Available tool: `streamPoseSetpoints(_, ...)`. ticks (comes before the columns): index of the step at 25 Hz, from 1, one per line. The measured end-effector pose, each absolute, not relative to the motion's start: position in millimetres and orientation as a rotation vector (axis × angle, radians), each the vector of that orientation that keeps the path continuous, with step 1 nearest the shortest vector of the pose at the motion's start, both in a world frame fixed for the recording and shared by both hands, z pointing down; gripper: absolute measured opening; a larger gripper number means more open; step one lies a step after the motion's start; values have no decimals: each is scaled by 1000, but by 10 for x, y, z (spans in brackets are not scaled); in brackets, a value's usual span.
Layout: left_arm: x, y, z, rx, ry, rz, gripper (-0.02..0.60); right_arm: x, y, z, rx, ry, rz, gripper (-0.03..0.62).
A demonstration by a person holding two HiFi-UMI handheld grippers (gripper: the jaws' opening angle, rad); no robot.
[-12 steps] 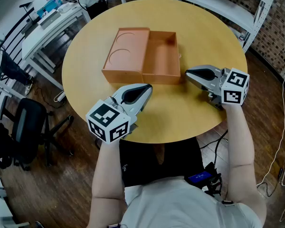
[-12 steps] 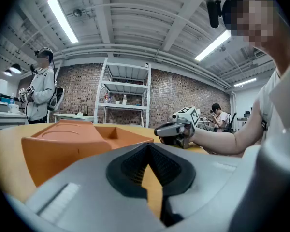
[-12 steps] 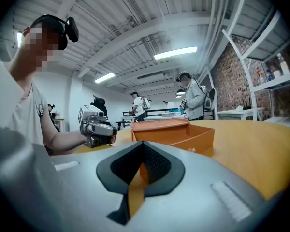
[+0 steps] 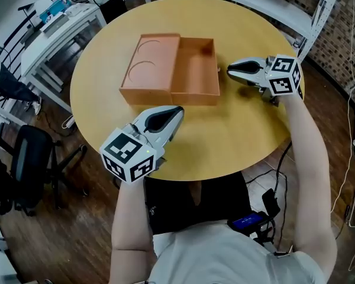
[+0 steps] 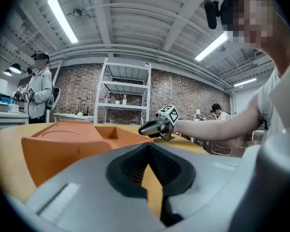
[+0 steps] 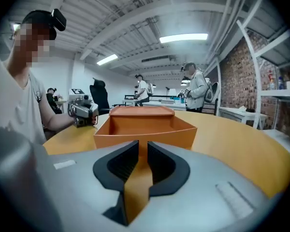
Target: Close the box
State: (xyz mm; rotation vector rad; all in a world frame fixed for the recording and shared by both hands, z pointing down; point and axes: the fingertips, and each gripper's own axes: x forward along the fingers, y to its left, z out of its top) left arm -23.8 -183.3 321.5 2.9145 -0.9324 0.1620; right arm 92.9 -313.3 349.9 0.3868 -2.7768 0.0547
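Clearly the box (image 4: 171, 70) lies open on the table (image 4: 242, 135), lid (image 4: 147, 68) flat at 9 o'clock of its tray (image 4: 196, 70), hinge running 12 to 6. Left gripper (image 4: 175, 113), jaws together and empty, sits at the lid's 5 o'clock, nearest it; right gripper (image 4: 230, 70), narrowly parted, empty, points from the tray's 3 o'clock.

Matt, smooth orange box (image 4: 168, 70) at twelve o'clock; satin-smooth wooden table (image 4: 236, 135); matt grey plastic left gripper (image 4: 178, 111) with ribbed black pads (image 5: 133, 170).

Orange box (image 4: 195, 70), open, lid (image 4: 148, 64) flat leftward
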Motion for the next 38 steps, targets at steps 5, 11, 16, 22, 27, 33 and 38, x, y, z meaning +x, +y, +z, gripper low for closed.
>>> streamPoseSetpoints(5, -237, -1839, 3204, 2915, -931, 161, 0, 782, -3293, 3627, 305, -2580, -12, 81)
streamPoseSetpoints(11, -240, -1828, 3205, 2916, -928, 158, 0, 737, -3421, 3815, 244, -2404, -26, 114)
streamPoseSetpoints(16, -229, -1842, 3211, 2916, -933, 157, 0, 679, -3401, 3880, 186, -2371, -33, 112)
streamPoseSetpoints(22, -228, -1835, 3224, 2916, -931, 160, 0, 662, -3425, 3902, 191, -2363, -26, 77)
streamPoseSetpoints(27, -236, -1832, 3218, 2916, -931, 158, 0, 633, -3437, 3878, 188, -2347, -27, 77)
streamPoseSetpoints(33, -225, -1842, 3236, 2918, -932, 162, 0, 589, -3390, 3878, 164, -2333, -14, 77)
streamPoseSetpoints(38, -203, -1844, 3228, 2916, -934, 164, 0, 596, -3379, 3858, 204, -2373, 34, 77)
